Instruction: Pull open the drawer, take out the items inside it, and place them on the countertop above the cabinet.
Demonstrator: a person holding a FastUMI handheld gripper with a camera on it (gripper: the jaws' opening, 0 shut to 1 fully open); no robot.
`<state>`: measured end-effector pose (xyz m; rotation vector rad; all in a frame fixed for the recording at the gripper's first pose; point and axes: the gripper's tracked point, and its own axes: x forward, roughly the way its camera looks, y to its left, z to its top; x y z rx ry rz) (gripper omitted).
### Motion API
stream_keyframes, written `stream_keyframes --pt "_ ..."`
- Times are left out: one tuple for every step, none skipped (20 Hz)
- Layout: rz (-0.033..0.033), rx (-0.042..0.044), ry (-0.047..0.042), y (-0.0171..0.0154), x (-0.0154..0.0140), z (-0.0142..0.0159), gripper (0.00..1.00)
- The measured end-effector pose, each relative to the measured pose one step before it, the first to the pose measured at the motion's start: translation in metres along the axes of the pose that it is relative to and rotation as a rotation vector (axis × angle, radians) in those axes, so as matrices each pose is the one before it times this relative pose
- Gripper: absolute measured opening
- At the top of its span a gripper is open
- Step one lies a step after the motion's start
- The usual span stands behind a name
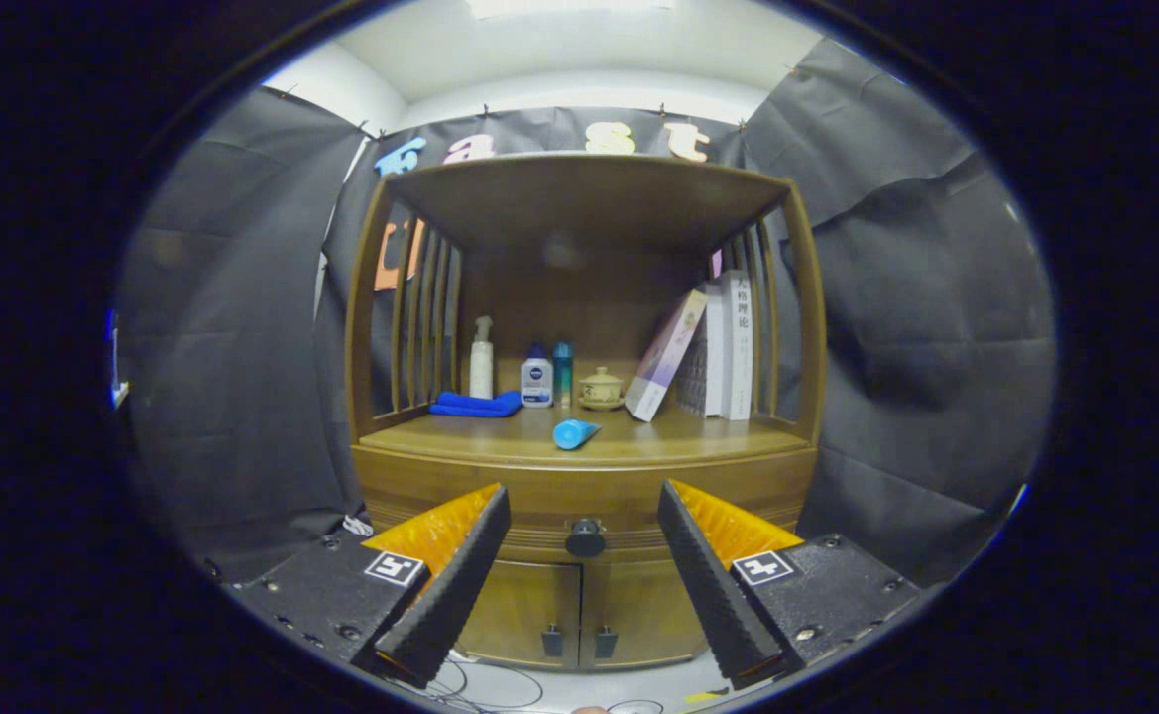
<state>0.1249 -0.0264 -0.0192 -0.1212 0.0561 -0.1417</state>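
A wooden cabinet point(584, 466) stands straight ahead, with a shut drawer point(539, 501) under its countertop point(500, 436). The drawer's round dark knob point(585, 536) lies between my two fingers and some way beyond them. My gripper point(584, 506) is open and holds nothing. A blue tube point(574, 432) lies on its side near the countertop's front edge. What is inside the drawer is hidden.
At the back of the countertop sit a folded blue cloth point(477, 404), a white pump bottle point(481, 359), two small bottles point(537, 378), a lidded cup point(601, 387) and leaning books point(708, 347). Two small doors point(574, 615) are below the drawer. Cables point(500, 684) lie on the floor.
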Motion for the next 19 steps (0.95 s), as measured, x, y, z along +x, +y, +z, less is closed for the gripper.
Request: stream_keyframes --pt "0.00018 -0.00215 -0.01309 0.00079 -0.01265 0.00448 0.98" --pt "0.00506 -0.00538 -0.00819 0.00001 -0.01157 0.00295 0.98" --pt "0.00159 -0.00736 -0.00731 0.00141 -0.0108 0.00313 0.98" --pt "0.00953 -0.01405 -0.00367 0.00252 -0.00939 0.0039 0.98" --pt "-0.00103 -0.01533 -0.00007 -0.00037 -0.00908 0.003 0.98" --pt "-0.00251 -0.0024 -0.01119 -0.00218 -0.00881 0.00521 0.98" --pt "0.00121 0.0098 -0.01341 0.00131 -0.00678 0.00652 0.99" --pt "0.00163 0.01345 -0.00549 0.00045 -0.00684 0.00315 0.98" --pt "-0.00042 0.01885 0.00701 0.00069 -0.00777 -0.00035 0.98" --pt "0.00227 0.0207 0.00118 0.00095 -0.00699 0.0 0.98" --pt "0.00249 0.00623 0.00499 0.00162 -0.0058 -0.00111 0.98" --pt "-0.00621 -0.00284 0.00505 -0.0029 -0.00459 -0.00154 0.98" --pt "-0.00303 0.00009 0.00129 -0.0016 -0.00398 0.00103 0.98" --pt "0.00136 -0.0052 0.00082 0.00104 -0.00309 0.00135 0.98" --pt "-0.01127 -0.00369 -0.00454 -0.00471 -0.00271 0.00292 0.98" --pt "-0.00916 0.00609 -0.00226 -0.00464 -0.00297 0.00247 0.98" --pt "-0.00518 0.0136 -0.00629 -0.00234 -0.00454 0.00203 0.98" --pt "0.0005 0.01375 0.0004 0.00084 -0.00521 -0.00004 0.98" --pt "0.0022 0.00315 -0.0061 0.00065 -0.00413 0.00054 0.98"
